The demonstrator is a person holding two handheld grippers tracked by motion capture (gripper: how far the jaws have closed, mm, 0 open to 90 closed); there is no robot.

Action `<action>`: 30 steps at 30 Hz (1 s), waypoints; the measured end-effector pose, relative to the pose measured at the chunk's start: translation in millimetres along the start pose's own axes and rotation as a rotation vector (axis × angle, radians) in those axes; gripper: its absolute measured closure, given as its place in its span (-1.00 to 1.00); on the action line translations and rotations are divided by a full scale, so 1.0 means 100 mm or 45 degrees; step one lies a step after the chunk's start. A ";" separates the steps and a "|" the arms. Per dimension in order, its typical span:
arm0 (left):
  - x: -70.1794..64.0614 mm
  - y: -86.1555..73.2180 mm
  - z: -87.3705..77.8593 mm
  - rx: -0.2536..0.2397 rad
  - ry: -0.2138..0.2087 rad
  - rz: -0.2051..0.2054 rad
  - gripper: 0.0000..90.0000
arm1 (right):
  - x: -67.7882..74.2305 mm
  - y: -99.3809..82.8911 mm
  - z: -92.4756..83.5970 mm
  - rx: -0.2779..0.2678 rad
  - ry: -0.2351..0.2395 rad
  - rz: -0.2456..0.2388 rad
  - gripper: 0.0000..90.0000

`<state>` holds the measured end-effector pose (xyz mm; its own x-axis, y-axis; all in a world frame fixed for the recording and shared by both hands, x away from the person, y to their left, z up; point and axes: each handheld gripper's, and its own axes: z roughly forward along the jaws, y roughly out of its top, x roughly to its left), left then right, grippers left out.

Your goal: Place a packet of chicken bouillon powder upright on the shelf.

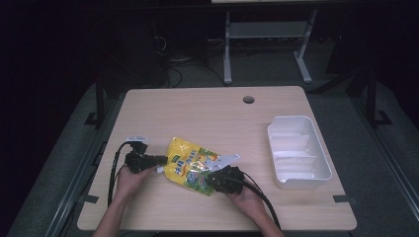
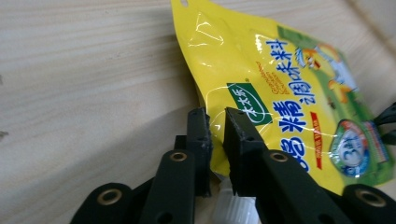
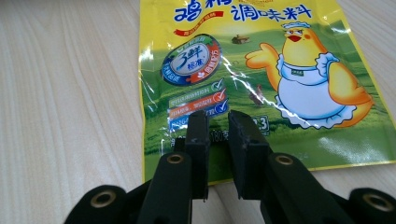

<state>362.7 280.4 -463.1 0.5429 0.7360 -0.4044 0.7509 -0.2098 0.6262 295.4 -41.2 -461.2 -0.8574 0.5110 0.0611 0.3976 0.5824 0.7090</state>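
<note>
Seasoning pouch [image 1: 191, 166] lies flat near the table's [image 1: 207, 113] front edge, w/ both hands low and angled inward. Left gripper [image 2: 217, 122] pinches its spout-end edge; right gripper [image 3: 218, 122] clamps the bottom edge. Left gripper view shows a white cap [image 2: 229, 211]; high view shows a white bin [image 1: 297, 150] off right.

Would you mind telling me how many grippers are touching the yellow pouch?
2. The left gripper pinches the yellow seasoning pouch at its left edge; the right gripper pinches its green bottom edge on the right.
</note>
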 end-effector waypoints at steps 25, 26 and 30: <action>-0.03 0.05 -0.23 -0.143 -0.101 0.011 1.00 | -0.06 -0.04 -0.05 -0.028 0.082 0.068 0.61; -0.04 0.06 -0.24 -0.147 -0.104 0.023 1.00 | -0.06 -0.04 -0.05 -0.028 0.082 0.068 0.61; -0.09 0.09 -0.29 -0.154 -0.123 0.056 1.00 | -0.11 0.03 -0.11 -0.022 0.105 0.061 0.46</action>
<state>353.2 290.4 -434.9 0.6125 0.6611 -0.4334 0.6780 -0.1575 0.7180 301.9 -52.2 -452.2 -0.8617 0.4840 0.1527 0.4341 0.5470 0.7158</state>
